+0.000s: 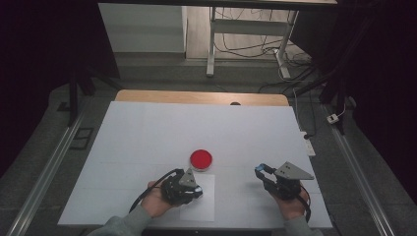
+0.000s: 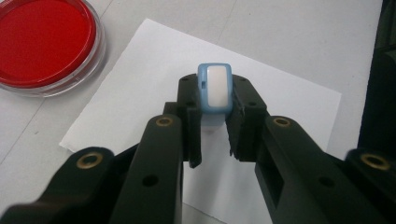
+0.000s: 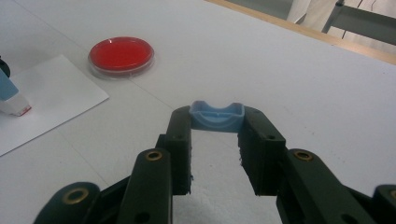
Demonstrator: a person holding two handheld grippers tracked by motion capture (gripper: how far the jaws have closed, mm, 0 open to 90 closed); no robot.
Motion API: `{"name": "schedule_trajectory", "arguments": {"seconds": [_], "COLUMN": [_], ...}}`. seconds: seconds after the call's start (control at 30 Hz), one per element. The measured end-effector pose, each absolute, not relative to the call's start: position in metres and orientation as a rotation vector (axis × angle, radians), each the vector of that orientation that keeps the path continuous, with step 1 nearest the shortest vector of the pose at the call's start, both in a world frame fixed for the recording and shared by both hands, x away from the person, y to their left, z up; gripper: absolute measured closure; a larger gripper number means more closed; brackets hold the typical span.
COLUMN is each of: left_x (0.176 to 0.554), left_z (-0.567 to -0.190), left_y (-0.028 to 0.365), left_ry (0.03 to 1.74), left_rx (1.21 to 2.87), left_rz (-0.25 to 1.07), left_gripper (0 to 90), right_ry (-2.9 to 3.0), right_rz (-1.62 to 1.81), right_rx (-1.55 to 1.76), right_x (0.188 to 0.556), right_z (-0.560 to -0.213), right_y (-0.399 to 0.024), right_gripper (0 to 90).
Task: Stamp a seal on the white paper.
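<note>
tabletop point(image 1: 147, 128) covered in white sheeting, a strip of pale wood showing at its far edge; grey floor around it, metal rails down both sides, a white desk frame and loose cables beyond, dark curtains left and right

small white sheet of paper point(image 1: 202, 201) lies near the front edge, just below the round clear-plastic dish of red ink point(image 1: 201, 159)

left gripper point(image 2: 215, 100) over the paper, fingers point(image 2: 246, 105) closed on a small blue-cased stamp with a white panel point(image 2: 215, 88), gripped by its sides; in the right gripper view its lower end shows white with a red edge, at or just above the paper, contact unclear

right gripper point(image 3: 217, 117) off to the right over bare sheeting, well apart from the dish, fingers point(image 3: 180, 126) pinching a shallow light-blue plastic cap point(image 3: 217, 116) with a scooped rim, held crosswise between the tips
</note>
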State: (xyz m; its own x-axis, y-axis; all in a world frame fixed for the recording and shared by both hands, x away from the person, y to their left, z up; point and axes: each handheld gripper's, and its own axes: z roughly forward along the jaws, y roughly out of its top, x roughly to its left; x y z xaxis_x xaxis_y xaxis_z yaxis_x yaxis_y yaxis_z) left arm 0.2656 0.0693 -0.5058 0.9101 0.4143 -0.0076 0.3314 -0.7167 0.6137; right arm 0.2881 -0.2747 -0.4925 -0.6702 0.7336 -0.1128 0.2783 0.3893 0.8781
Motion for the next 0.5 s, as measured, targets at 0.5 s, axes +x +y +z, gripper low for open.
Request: {"name": "schedule_trajectory", "arguments": {"seconds": [0.5], "left_x": [0.262], "left_z": [-0.491], "left_y": [0.075], "left_ry": [0.532], "left_rx": [2.293], "left_rz": [0.146], "left_gripper": [76.0], "right_ry": [2.148], "right_rz": [1.262], "right_rx": [0.878], "right_x": [0.287], "right_z": [-0.490], "right_y": [-0.277], "right_gripper": [65.1]}}
